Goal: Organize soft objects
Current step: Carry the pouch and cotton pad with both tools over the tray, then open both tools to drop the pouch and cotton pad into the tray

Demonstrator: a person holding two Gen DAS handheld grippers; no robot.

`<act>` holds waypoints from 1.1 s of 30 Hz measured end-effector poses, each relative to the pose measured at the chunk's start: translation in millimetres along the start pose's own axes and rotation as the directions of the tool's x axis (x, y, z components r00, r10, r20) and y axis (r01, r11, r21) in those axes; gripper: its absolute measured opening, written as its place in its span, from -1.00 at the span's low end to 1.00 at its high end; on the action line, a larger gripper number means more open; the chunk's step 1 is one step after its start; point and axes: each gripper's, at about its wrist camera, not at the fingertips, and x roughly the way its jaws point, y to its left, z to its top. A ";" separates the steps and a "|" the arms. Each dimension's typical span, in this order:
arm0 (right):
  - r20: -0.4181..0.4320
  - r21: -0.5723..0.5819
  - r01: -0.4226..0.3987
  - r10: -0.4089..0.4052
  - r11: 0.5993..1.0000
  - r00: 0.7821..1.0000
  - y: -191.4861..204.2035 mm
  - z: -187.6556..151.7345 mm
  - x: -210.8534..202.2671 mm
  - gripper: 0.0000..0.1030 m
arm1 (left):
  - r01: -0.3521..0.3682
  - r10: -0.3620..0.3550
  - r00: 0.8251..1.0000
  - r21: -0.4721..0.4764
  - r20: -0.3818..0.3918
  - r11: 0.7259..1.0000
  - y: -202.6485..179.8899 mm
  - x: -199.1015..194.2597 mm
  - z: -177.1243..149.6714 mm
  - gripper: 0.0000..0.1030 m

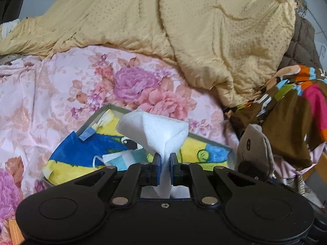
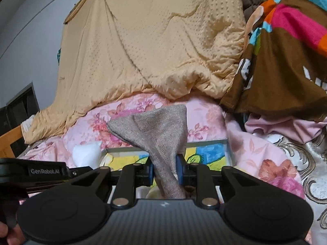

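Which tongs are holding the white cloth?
The left tongs pinch the white cloth. The right tongs hold a grey-brown woven cloth instead.

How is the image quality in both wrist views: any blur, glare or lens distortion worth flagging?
Left wrist view: strong fisheye bending with dark corners, soft even light, no glare; the white cloth pinched in the left gripper looks slightly soft at its edges. Right wrist view: same curvature; the grey woven cloth in the right gripper is sharp, weave visible.
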 end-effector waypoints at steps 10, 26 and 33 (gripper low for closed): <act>-0.038 -0.028 -0.022 0.021 0.999 0.999 9.2 -5.6 6.5 -0.38 | -0.034 0.033 0.999 -0.016 -0.027 0.999 8.7 7.4 -10.3 -0.79; -0.062 -0.012 -0.036 0.035 0.999 0.997 7.0 -9.3 10.6 0.10 | -0.055 0.055 0.998 0.025 -0.023 0.998 4.1 7.2 -17.5 -0.65; -0.077 -0.025 -0.023 0.021 0.999 0.997 7.0 -7.6 5.7 0.67 | -0.056 0.057 0.998 0.039 -0.023 0.998 5.7 -1.4 -25.3 -0.17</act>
